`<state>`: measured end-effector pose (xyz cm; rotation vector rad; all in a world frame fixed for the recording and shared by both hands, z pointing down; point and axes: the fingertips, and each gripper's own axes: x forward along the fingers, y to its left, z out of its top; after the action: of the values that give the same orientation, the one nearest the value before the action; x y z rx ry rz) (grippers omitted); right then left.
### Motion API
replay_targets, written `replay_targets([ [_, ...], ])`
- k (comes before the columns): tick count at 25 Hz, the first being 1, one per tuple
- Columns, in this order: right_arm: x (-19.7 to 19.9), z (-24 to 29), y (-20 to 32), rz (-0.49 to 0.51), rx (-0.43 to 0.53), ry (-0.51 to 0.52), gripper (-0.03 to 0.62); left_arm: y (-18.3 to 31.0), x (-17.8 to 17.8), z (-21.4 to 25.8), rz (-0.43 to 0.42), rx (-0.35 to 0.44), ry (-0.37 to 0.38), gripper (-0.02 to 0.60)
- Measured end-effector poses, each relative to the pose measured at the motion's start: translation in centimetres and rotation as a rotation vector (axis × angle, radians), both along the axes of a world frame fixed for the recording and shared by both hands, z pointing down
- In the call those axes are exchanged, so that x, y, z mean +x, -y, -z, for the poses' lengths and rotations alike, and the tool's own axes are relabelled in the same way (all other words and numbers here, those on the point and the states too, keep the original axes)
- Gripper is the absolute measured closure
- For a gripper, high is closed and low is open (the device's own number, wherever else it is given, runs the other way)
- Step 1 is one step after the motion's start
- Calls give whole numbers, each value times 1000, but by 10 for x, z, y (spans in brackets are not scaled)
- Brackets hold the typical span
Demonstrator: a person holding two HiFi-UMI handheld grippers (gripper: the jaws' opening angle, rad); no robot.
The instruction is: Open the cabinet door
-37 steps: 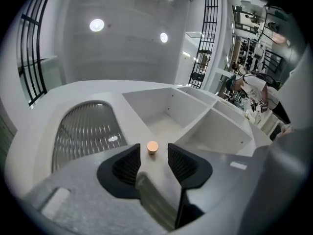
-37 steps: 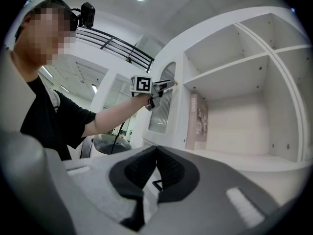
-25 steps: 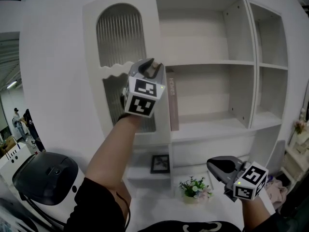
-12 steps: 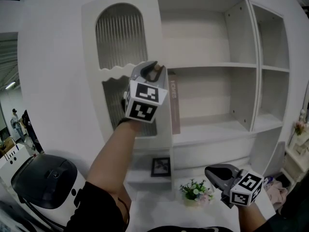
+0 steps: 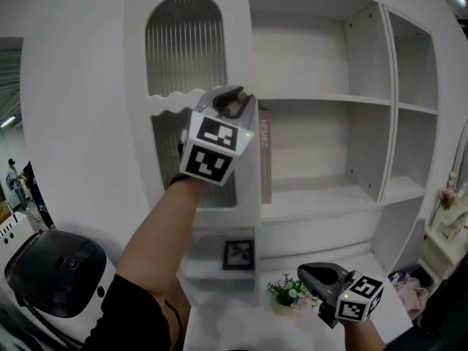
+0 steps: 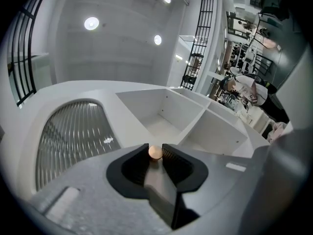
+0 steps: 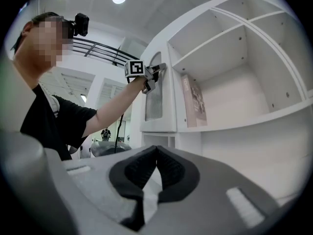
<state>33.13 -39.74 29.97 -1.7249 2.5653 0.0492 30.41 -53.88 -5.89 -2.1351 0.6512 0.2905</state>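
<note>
Counted: one cabinet door (image 5: 194, 86), one knob (image 6: 155, 152), two grippers, one book (image 5: 265, 159) just right of the door, one framed picture (image 5: 239, 254) below it.

Left gripper (image 5: 235, 104): jaws have just been closing and clamp the knob at the door's right edge. The arm is raised, tips tilted upward. The head view hides the knob behind this gripper.

Right gripper (image 5: 311, 274): jaws together, nothing between them, held level well below and right of the door. Its forearm is cut off.

Our left gripper (image 5: 235, 102), arm raised and tilted upward, has just been closing its jaws on a small knob (image 6: 155, 152); our right gripper (image 5: 311, 274) hangs low, level, jaws together.
</note>
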Motion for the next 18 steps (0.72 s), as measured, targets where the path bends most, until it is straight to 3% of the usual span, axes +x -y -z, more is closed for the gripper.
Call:
replay_targets([
  [7, -27, -4, -4, 29, 9, -25, 591, -21, -19, 1, -55, -37, 11, 497],
  [18, -56, 29, -75, 99, 62, -103, 591, -50, -43, 0, -124, -147, 42, 497],
])
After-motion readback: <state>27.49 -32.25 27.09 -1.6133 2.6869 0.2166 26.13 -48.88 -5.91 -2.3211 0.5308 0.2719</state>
